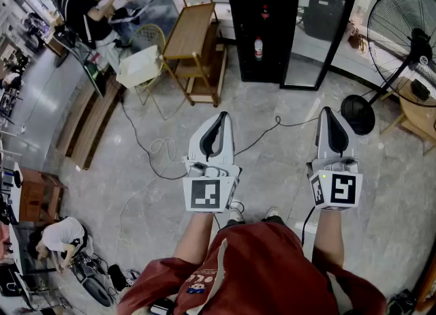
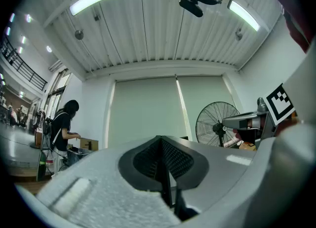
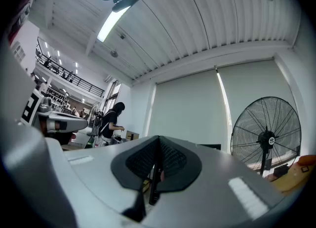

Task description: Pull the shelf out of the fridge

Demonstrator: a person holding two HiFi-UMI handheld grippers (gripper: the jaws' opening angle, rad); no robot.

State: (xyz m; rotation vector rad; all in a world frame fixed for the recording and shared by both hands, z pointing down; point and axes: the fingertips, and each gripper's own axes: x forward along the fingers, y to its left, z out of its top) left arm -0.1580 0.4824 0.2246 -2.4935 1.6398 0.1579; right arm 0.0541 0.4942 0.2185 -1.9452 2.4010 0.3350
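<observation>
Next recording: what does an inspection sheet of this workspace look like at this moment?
Surface: grey floor; no table in use.
Job's things: black fridge, door open, bottles inside; shelf too dark to make out.
Clutter: wooden trolley.
Grippers: left gripper and right gripper both shut, empty, short of the fridge.
Cables: loose cables across the floor.
Surroundings: standing fan at right; person at desks far left.
</observation>
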